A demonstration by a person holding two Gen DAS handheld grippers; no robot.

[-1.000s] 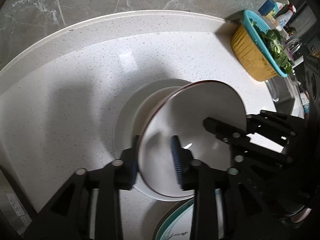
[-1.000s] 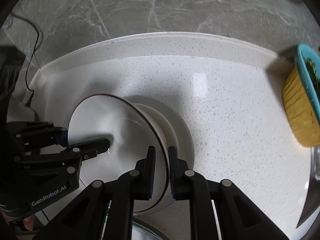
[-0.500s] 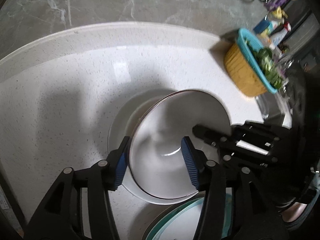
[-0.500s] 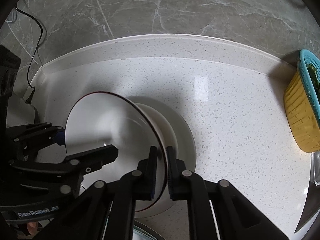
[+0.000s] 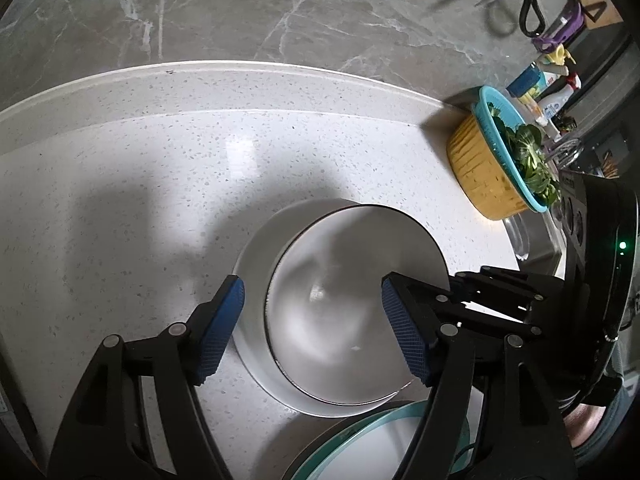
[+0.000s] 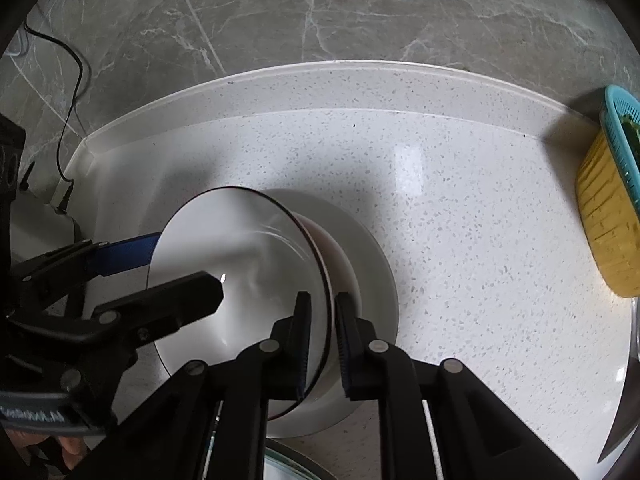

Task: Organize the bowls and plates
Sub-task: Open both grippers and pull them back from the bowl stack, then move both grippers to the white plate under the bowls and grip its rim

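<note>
Fingers of the right gripper (image 6: 322, 344) pinch the bowl (image 6: 240, 292) rim nearest us; we note the left gripper (image 5: 312, 328) opening, pads clear, bowl seated on the plate (image 6: 376, 280).

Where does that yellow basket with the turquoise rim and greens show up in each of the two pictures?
Left wrist view: the yellow basket sits at the upper right, on the counter's far end, greens visible inside.
Right wrist view: the yellow basket is cut off at the right edge, mid-height.
Shared landmark: the dark-rimmed white bowl near the centre of both.
</note>
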